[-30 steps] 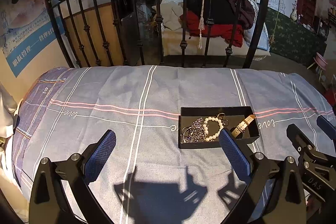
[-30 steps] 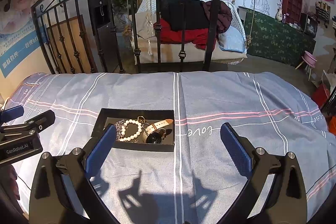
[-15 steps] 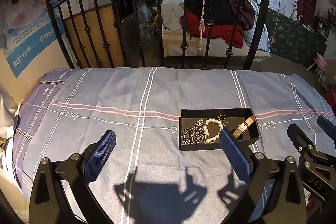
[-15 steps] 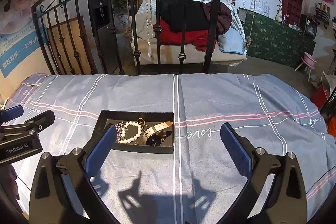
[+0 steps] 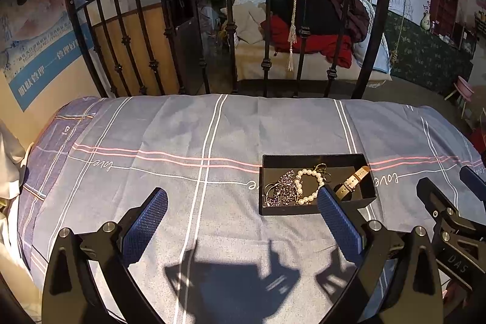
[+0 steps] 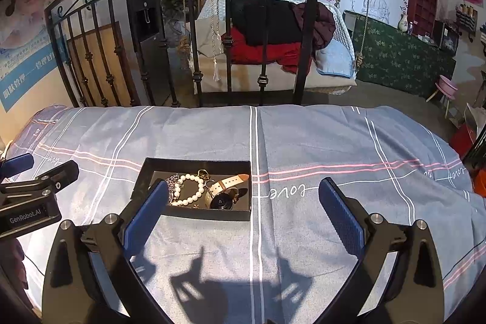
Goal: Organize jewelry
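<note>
A shallow black box [image 5: 282, 210] lies on the striped grey bedspread and also shows in the right wrist view [image 6: 209, 215]. In it lie a white pearl bracelet [image 5: 306, 185] [image 6: 189, 191], a dark beaded chain [image 5: 281, 192], a small gold piece [image 6: 203, 173] and a watch with a tan strap [image 5: 354, 179] [image 6: 226, 191]. My left gripper [image 5: 241, 213] is open and empty, above the bed just left of and nearer than the box. My right gripper [image 6: 243, 207] is open and empty, its left finger in front of the box's near left corner.
The grey bedspread [image 5: 182, 141] covers the whole surface. A black iron bed rail [image 5: 231, 29] stands along the far edge. Behind it hangs a swing seat with red and dark clothes [image 6: 273, 44]. The bed's left edge meets a wall [image 5: 18, 111].
Both grippers have drawn back slightly; the box sits a little lower and nearer in both views. Both grippers stay open and empty.
</note>
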The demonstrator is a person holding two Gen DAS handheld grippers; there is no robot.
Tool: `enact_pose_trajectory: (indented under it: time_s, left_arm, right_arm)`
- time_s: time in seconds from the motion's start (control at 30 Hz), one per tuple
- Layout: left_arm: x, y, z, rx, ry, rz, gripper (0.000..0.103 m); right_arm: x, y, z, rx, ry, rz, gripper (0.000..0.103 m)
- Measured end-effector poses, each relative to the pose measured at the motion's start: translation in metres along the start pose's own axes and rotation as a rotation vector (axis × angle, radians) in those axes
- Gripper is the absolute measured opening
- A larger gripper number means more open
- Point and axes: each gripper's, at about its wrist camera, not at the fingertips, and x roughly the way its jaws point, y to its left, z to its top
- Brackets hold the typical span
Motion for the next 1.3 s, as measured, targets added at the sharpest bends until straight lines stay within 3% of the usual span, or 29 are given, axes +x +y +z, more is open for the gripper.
enact_pose_trajectory:
  time_s: [0.7, 0.93, 1.13, 1.3]
  left_arm:
    - [0.002, 0.001, -0.002, 0.000, 0.015, 0.006, 0.097]
    - [0.012, 0.006, -0.004, -0.050, 0.053, -0.059, 0.097]
    - [0.012, 0.002, -0.004, -0.003, 0.033, 0.063, 0.097]
    - [0.010, 0.007, -0.006, -0.039, 0.030, 0.027, 0.097]
  right_arm:
    - [0.001, -0.001, -0.003, 0.000, 0.004, -0.010, 0.097]
    - [0.001, -0.001, -0.003, 0.000, 0.005, -0.009, 0.097]
    - [0.001, -0.002, -0.005, 0.003, 0.003, -0.017, 0.097]
    - [0.000, -0.001, -0.005, -0.005, -0.003, -0.023, 0.097]
